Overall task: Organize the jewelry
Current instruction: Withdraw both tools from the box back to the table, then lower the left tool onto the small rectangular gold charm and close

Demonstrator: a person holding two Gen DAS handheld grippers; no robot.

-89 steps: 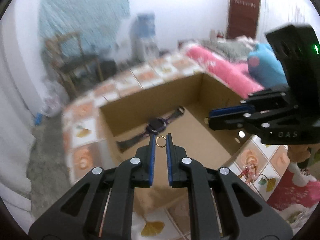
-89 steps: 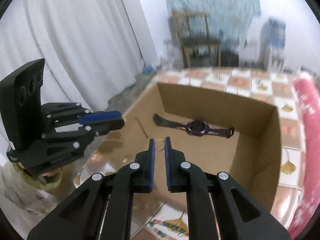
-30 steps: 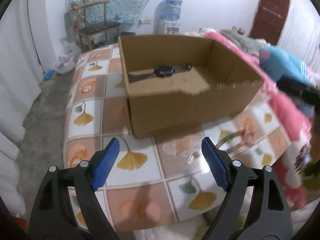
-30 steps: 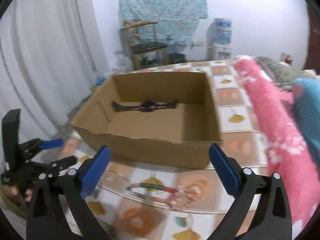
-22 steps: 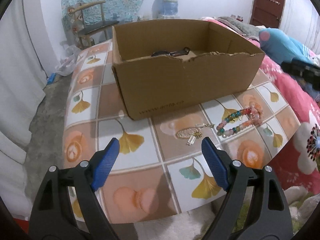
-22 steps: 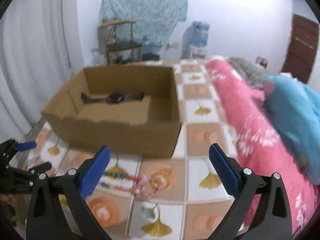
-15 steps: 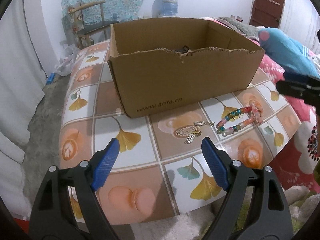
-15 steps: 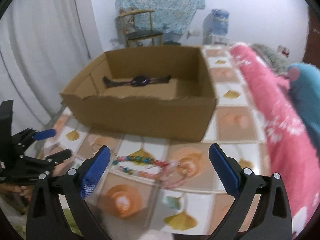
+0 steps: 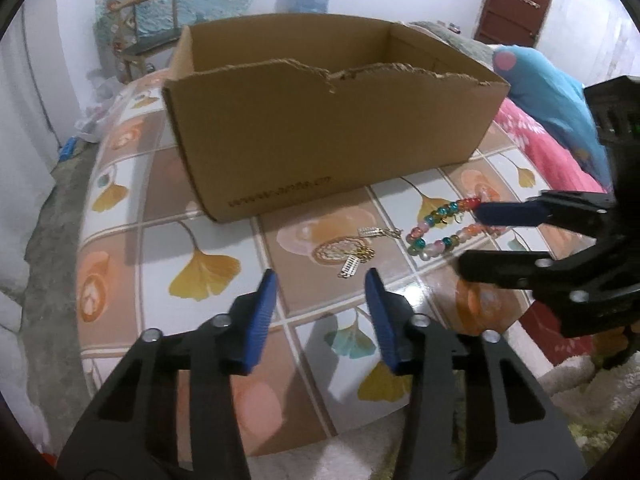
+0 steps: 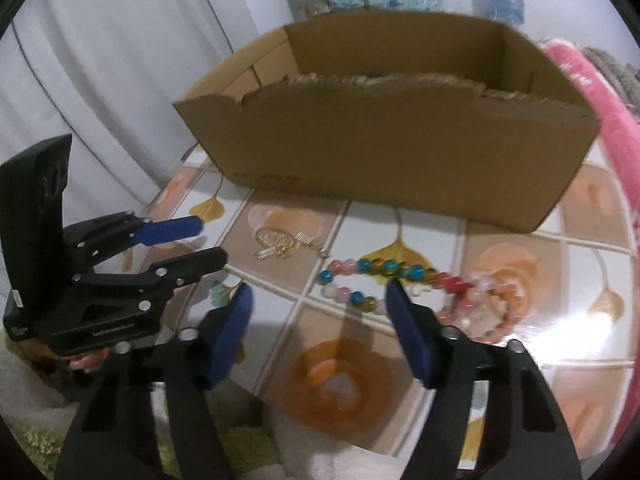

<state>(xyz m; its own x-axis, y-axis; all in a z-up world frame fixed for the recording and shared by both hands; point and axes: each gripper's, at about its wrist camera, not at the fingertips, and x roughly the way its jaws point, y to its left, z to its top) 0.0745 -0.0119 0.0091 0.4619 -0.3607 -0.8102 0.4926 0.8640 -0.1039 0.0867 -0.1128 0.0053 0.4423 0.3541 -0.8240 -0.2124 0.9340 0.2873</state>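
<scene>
The beaded bracelet [image 10: 400, 280] lies on the tiled tabletop [image 10: 344, 392] in the centre of the right wrist view, in front of the cardboard box [image 10: 384, 140]; in the left wrist view it sits right of centre [image 9: 436, 232]; the gold chain [image 9: 344, 252] lies just beside it on the left, at mid-frame, also in front of the box [image 9: 328, 140].

The right gripper [image 10: 320, 300] hovers over the bracelet; its jaws have just been closing and stand partly spread; the beads lie ahead of the blue pads, untouched; nothing is pinched.

The left gripper [image 9: 320, 284] points at the chain from the lower centre of its frame; its jaws have just been closing and stand partly spread; nothing lies between them.

A pink blanket [image 10: 592, 92] fills the right edge; a chair [image 9: 140, 24] stands at upper left.
</scene>
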